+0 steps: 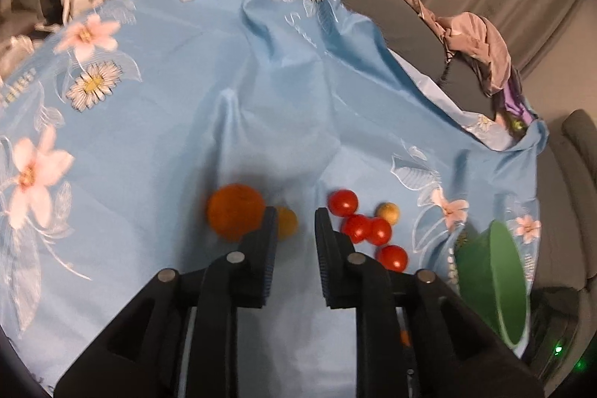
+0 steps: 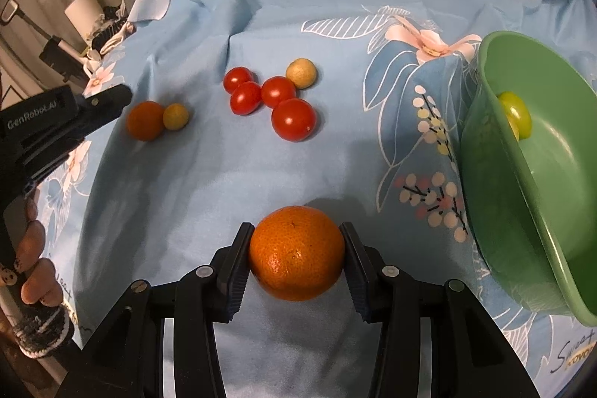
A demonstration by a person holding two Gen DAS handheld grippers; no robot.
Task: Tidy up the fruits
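Left wrist view: the left gripper (image 1: 295,215) hangs with fingers apart and empty over the light-blue floral cloth (image 1: 156,144), beside a small orange mandarin (image 1: 236,217) and four red cherry tomatoes (image 1: 363,228).

Right wrist view: the right gripper (image 2: 296,234) clamps a large round orange (image 2: 296,258) near the cloth's near edge, left of the green plastic bowl (image 2: 559,196).

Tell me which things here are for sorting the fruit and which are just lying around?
For the job:
- big orange, held in the right gripper
- small orange
- two tan round fruits
- four red tomatoes
- green bowl with a green fruit inside
- left gripper, open

Just lying about:
- blue flowered cloth
- crumpled clothes
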